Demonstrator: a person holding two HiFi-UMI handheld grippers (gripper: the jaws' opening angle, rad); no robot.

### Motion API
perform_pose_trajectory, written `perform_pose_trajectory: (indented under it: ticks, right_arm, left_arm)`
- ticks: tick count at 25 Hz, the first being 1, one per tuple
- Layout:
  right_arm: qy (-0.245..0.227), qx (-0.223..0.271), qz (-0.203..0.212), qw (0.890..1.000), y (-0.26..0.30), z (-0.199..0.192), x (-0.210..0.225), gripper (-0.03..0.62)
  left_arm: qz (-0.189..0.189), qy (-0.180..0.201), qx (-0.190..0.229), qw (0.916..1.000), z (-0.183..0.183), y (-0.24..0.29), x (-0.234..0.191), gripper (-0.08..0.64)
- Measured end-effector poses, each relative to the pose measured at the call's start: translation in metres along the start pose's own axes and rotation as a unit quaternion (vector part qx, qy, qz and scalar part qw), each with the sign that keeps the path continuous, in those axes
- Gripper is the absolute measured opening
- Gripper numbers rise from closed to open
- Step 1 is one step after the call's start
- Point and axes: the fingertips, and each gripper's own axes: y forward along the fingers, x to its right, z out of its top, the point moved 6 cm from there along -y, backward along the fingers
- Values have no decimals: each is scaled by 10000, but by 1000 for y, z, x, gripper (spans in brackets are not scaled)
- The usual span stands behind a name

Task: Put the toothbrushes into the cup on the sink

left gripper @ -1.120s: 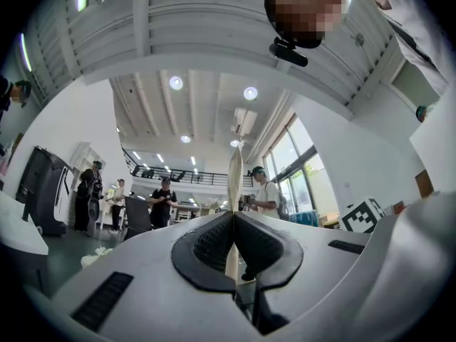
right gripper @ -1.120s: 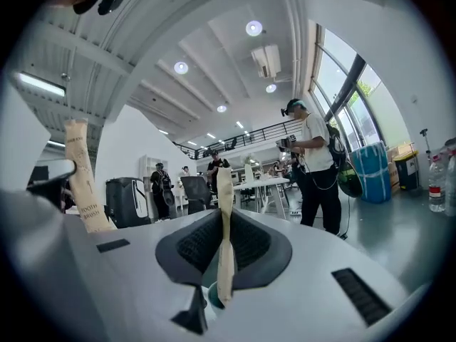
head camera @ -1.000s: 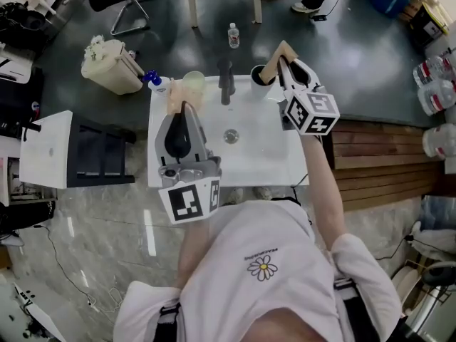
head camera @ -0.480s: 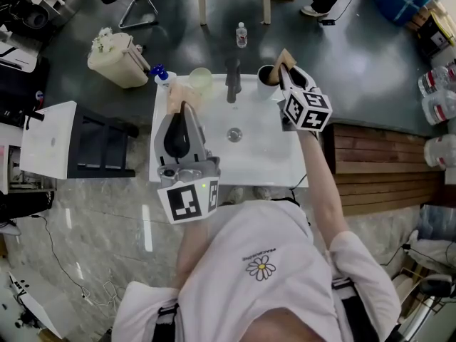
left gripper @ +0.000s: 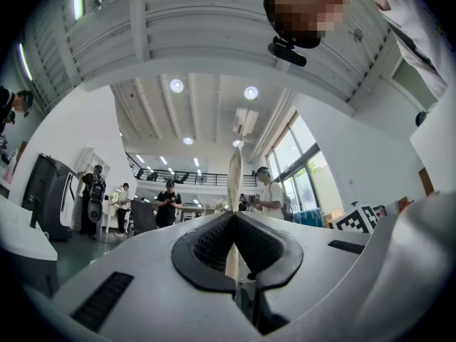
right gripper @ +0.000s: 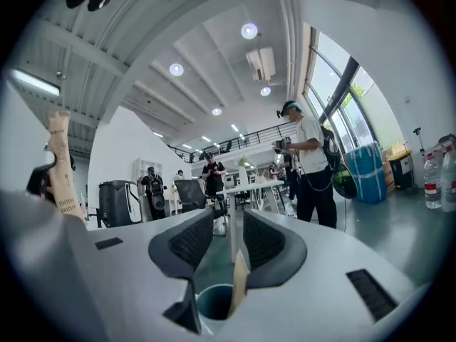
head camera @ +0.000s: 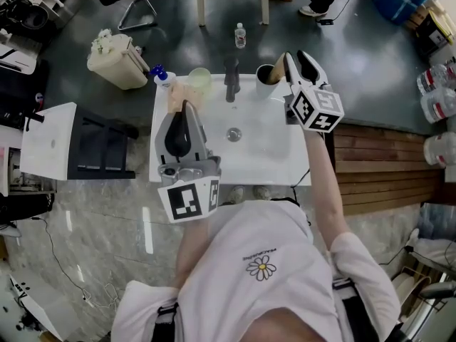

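Closest to the camera was the person's white shirt point(head camera: 263, 276), with a daisy printed on it. Just beyond it, the left gripper point(head camera: 183, 107) hung over the near left part of the white sink point(head camera: 267, 155), its jaws pressed together on a wrapped toothbrush point(left gripper: 234, 180). In the left gripper view the tan paper wrapper stood upright, pinched between the two black pads and rising well above them. In the head view its top end reached toward the sink's back left corner. The drain point(head camera: 234, 134) lay in the middle of the basin, to the right of that gripper.

Farther back, the right gripper point(head camera: 297, 58) was held above the sink's back right corner. Its jaws stood apart with nothing pinched between them. The right gripper view looked down past the pads into a dark cup point(right gripper: 209, 303) directly below. A second toothbrush point(right gripper: 239, 285), in the same tan wrapper, stood inside that cup and leaned toward the side of the right-hand pad. Whether the wrapper touched that pad could not be told.

Along the sink's back edge stood a dark faucet point(head camera: 230, 78), with a pale translucent cup point(head camera: 200, 81) to its left and a blue-capped bottle point(head camera: 158, 74) at the corner. Beyond the sink, on the dark floor, were a cream bin point(head camera: 114, 60) and a small water bottle point(head camera: 240, 34).
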Motion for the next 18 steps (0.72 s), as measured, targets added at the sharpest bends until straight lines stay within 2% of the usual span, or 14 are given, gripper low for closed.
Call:
perform_pose_trajectory:
  ticks: [4,7,10,13,18]
  right_arm:
    - [-414,655,18,9970,-18,47,-12,97]
    - [-834,1129,61,9901,-40,78,-31,94]
    - [-1047,1483,158,9833,-66,98,-52,77]
    - [-1146,1565,251,9807,-88,98,-69,60]
    - [-1262,1295,386,9828,-116,75,-94,27]
  left_arm:
    - [-49,-11,36,10000,1,2,3,17]
    - [-69,-25,53,10000,2,2,4,17]
    - [-74,-26,90,9999,5,3,5,17]
    - [-83,24,132,9999,7,3,8,17]
    - [-65,132,136,9998,7,1,9,17]
